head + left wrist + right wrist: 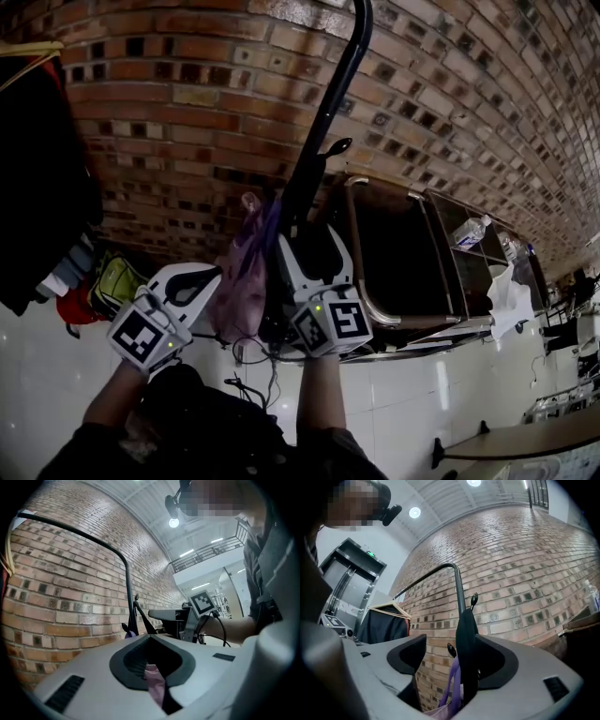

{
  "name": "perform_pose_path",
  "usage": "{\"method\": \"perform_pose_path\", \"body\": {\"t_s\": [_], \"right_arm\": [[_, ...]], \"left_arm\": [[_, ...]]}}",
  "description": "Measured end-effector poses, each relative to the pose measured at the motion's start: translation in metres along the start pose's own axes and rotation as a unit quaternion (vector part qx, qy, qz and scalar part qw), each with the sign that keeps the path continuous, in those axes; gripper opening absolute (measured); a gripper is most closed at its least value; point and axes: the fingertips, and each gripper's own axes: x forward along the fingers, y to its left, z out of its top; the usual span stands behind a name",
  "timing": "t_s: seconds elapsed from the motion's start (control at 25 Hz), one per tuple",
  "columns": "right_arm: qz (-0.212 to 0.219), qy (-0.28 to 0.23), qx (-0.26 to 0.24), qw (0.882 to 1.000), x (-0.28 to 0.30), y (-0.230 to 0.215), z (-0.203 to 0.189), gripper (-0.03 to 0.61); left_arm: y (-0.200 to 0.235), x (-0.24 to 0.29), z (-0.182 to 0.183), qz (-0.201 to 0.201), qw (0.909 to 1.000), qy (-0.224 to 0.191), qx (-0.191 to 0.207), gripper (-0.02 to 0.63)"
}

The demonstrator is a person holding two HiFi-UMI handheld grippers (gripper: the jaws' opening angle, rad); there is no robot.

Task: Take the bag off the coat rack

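Note:
A pink-purple bag (239, 281) hangs by purple straps (453, 681) at the black coat rack (333, 94), just below a hook (336, 148). My left gripper (187, 281) is at the bag's left side. In the left gripper view its jaws (151, 641) are shut on a fold of the pink fabric (154, 684). My right gripper (305, 248) is up against the rack's pole (459, 590). Its jaws (452, 644) stand open, and a wide black strip (468, 639) runs up between them beside the right pad. Most of the bag's body is hidden behind the grippers.
A brick wall (187, 94) stands right behind the rack. Dark clothes on a hanger (37, 169) hang at the left, with a yellow-green bag (112, 281) beneath them. A dark metal-framed cart (403, 253) with a water bottle (469, 232) stands at the right.

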Motion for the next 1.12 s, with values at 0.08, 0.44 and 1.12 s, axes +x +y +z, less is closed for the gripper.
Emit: {"method": "perform_pose_path", "body": {"t_s": [0.08, 0.44, 1.12], "right_arm": [[-0.006, -0.001, -0.004, 1.0, 0.013, -0.009, 0.002, 0.316], [0.005, 0.015, -0.016, 1.0, 0.063, -0.038, -0.001, 0.316], [0.066, 0.016, 0.048, 0.997, 0.088, -0.05, -0.003, 0.201]], "left_arm": [[0.011, 0.01, 0.001, 0.002, 1.0, 0.0, 0.0, 0.025], [0.061, 0.068, 0.006, -0.038, 0.9989, -0.022, -0.016, 0.025], [0.101, 0.118, -0.001, -0.085, 0.9954, -0.028, -0.035, 0.025]]}}
